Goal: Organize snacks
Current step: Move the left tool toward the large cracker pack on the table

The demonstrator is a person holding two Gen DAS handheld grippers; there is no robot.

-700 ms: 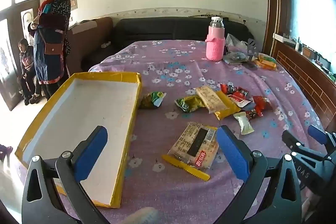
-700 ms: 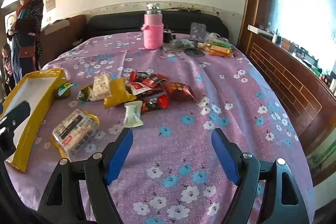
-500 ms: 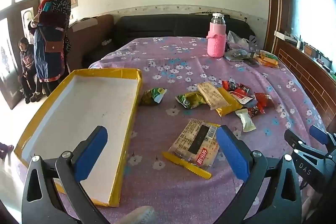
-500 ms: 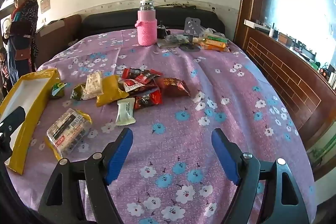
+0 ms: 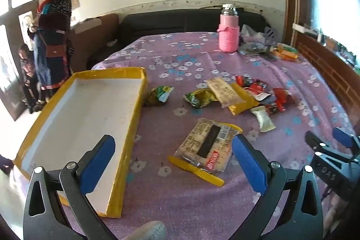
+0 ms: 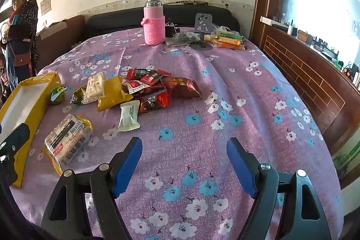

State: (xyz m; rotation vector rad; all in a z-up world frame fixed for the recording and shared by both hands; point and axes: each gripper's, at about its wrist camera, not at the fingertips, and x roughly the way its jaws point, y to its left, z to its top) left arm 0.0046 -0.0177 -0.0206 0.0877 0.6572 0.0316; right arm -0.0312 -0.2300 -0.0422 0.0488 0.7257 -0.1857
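Large snack pack: a clear, flat packet (image 5: pixel 205 146) with a black label and yellow sealed ends lies on the cloth in the lower centre of the left wrist view, just ahead of the left gripper and near the tray's long side.
Handling: it is likely light, crinkly and slippery, and the contents may crumble, so it is best pinched across the firmer middle, not by a thin yellow end.
Snack pile: red packets (image 6: pixel 148 80), a yellow pouch (image 6: pixel 112 93), a cream packet (image 6: pixel 96 88) and a white sachet (image 6: pixel 128 115) overlap in the left middle of the right wrist view. All are probably soft, light film.
Green packet: it lies alone (image 5: pixel 158 95), just beside the tray's far corner.
Tray: a shallow yellow-edged tray (image 5: pixel 132 125) with a white floor fills the left of the left wrist view, with no snack inside.
Left gripper: its blue pads are spread wide (image 5: pixel 174 159), holding nothing.
Right gripper: it is also spread and empty (image 6: pixel 184 163), over bare cloth well short of the pile.
View differences: the left view shows the whole tray floor. The right view shows only its near end, but separates the pile's packets and a brown-red pouch (image 6: pixel 181 87) more clearly.
Background: a pink-sleeved flask (image 6: pixel 154 26) stands at the upper centre, with orange packets (image 6: pixel 228 41) to its right. Their contents are too small to tell.
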